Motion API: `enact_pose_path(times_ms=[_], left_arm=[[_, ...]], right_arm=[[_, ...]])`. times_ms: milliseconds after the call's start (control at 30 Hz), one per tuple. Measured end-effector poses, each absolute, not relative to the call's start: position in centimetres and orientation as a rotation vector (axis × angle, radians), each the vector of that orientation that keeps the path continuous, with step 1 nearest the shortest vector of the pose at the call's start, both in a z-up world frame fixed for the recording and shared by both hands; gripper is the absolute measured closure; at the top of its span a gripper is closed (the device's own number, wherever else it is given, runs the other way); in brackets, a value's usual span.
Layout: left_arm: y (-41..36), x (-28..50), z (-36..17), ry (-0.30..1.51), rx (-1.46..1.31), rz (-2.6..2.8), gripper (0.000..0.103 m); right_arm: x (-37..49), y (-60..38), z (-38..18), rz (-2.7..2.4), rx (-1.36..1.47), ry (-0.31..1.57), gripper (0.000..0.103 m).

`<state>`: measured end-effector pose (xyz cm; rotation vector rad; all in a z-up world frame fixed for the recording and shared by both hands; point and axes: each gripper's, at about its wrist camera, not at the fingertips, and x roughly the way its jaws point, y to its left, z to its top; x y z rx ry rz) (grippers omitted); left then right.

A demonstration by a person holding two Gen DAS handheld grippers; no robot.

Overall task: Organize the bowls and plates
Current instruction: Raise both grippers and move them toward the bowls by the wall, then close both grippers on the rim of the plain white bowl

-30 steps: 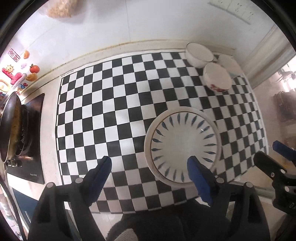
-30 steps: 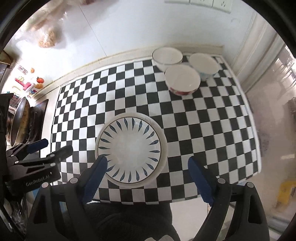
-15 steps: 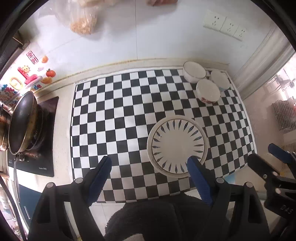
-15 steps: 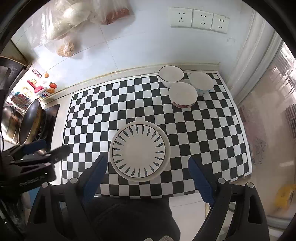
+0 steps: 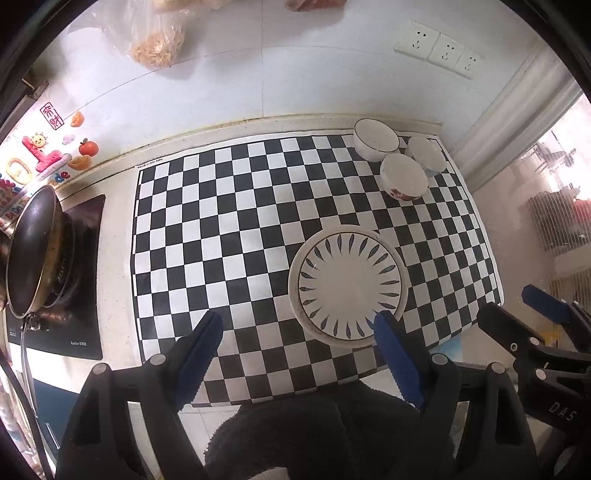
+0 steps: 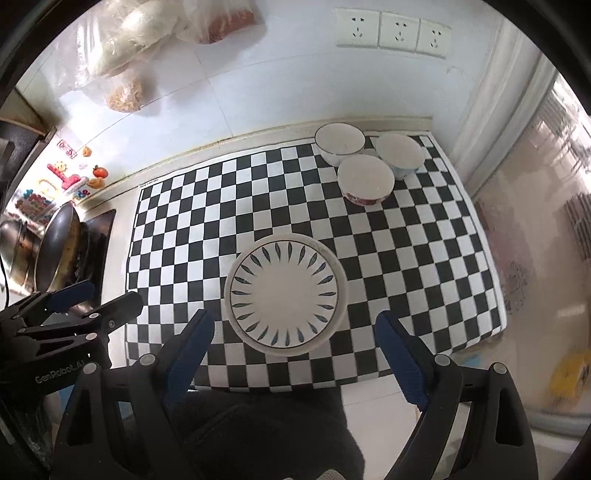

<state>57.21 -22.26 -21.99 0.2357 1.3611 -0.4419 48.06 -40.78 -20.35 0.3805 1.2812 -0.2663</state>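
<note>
Plates: a stack of white plates (image 5: pixel 349 286) sits low and right of centre in the left wrist view and low centre in the right wrist view, the top one ringed with dark blue leaf marks; it rests on the checkered mat (image 5: pixel 229 229).
Bowls: three stand close together at the mat's upper right corner: a white bowl with a thin dark rim line (image 6: pixel 340 142), a bowl with a red pattern (image 6: pixel 365 182) in front of it, and a bowl with blue marks (image 6: pixel 400 155) to the right.
Left gripper (image 5: pixel 295 350): blue-padded jaws spread wide, nothing between them, held above the mat.
Right gripper (image 6: pixel 293 354): jaws likewise wide apart and empty, above the plates' near edge.
Stove side: a dark wok (image 5: pixel 31 251) on a burner, left edge.
Wall: three sockets (image 6: pixel 393 33) upper right, plastic food bags (image 6: pixel 125 55) upper left.
</note>
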Motion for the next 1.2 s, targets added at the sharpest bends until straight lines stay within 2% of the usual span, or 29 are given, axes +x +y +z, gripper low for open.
enact_pose_path(times_ms=[200,400,800,1033,1133,1200], left_arm=[[-22.7,59.1,-22.5,1.299,0.245,-0.446,0.02],[-25.3,62.1,-24.2,1.233,0.245,-0.405,0.02],[-36.9,67.4,-31.5,1.356,0.19,-0.419,0.02],[-44.2,70.7,-37.6,1.46,0.206,-0.379,0.02],[-46.3,72.1,-40.5,1.512,0.186,-0.364,0.021],[-47.2,72.8,-42.1,1.543,0.164,-0.352,0.028]], right_arm=[[48.5,-43.0,-21.3,-0.344,0.438,1.171,0.012],[50.3,-48.8,-24.7,-0.377,0.535,1.121,0.012],[56.2,-62.6,-36.1,-0.345,0.669,1.247,0.012],[61.4,-69.1,-42.9,-0.281,0.715,1.323,0.013],[63.5,-71.0,-46.2,-0.245,0.755,1.37,0.021],[64.8,-71.9,-48.4,-0.22,0.781,1.405,0.032]])
